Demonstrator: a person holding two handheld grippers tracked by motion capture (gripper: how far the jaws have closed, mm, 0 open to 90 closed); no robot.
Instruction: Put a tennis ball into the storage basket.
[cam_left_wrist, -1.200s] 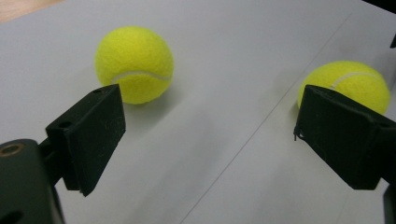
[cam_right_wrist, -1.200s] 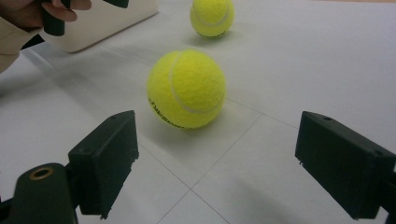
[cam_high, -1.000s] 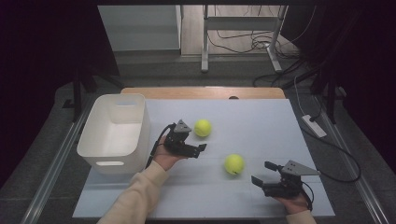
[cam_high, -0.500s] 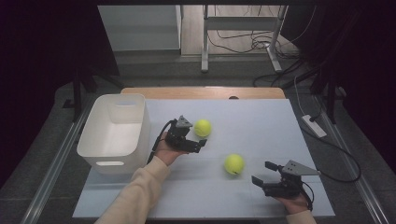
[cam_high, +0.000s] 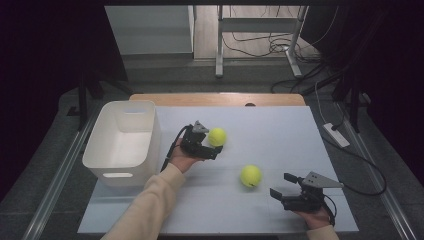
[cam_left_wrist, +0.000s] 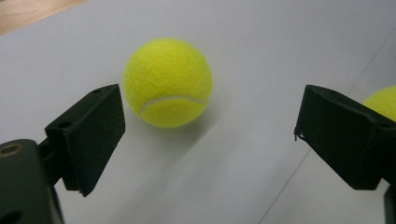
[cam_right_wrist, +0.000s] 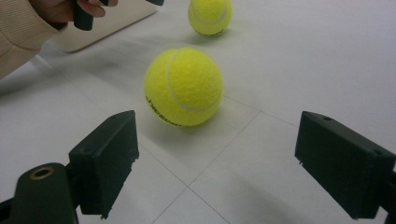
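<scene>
The near tennis ball (cam_right_wrist: 183, 87) carries a short line of dark print low on its felt, too small to read, while the far tennis ball (cam_left_wrist: 167, 82) shows only its white seam. The left gripper (cam_high: 214, 148) has its jaws spread wide and holding nothing, and the far ball rests on the pale bench (cam_high: 280, 130) just ahead of them, nearer one jaw than the other and touching neither, right of the white bin (cam_high: 127, 145). The right gripper (cam_high: 281, 185) likewise stands wide open and empty, the near ball lying on the bench just beyond its jaw tips, apart from both.
</scene>
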